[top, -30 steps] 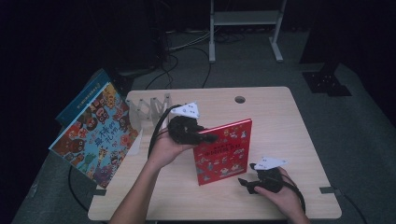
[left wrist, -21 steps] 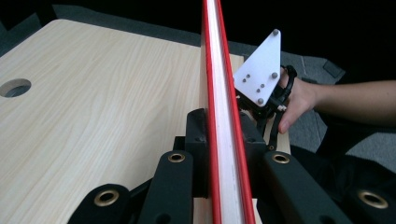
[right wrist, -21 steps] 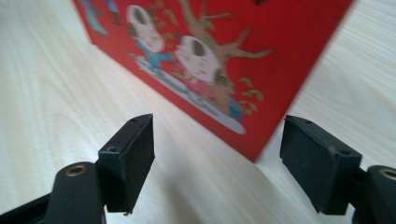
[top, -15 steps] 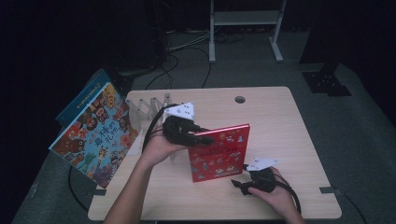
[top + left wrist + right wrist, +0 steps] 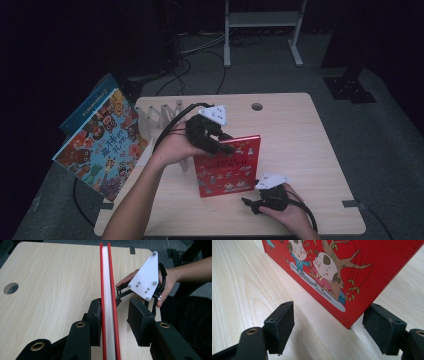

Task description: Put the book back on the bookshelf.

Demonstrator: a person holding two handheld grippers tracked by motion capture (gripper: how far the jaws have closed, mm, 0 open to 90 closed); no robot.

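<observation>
A red picture book [image 5: 225, 172] stands tilted on its lower edge on the wooden table [image 5: 310, 140]. My left gripper [image 5: 227, 147] sits over the book's top edge. In the left gripper view the book [image 5: 106, 277] runs between the jaws: the left pad touches its cover and the right pad stands clear. These jaws have just been opening. My right gripper [image 5: 250, 205] lies low on the table by the book's near right corner. It is open [image 5: 329, 306], and the corner of the book [image 5: 367, 262] lies just ahead of the gap. The right gripper [image 5: 118, 293] also shows beyond the book.
Two large picture books [image 5: 100, 142] lean off the table's left side. A pale folding rack [image 5: 160, 112] stands at the back left. A cable hole [image 5: 257, 106] is near the far edge. A metal stand [image 5: 260, 20] rises from the floor behind.
The book has been tipped up more steeply and shifted a little left with my left hand, which rose. My right gripper slid left toward the book's near corner.
</observation>
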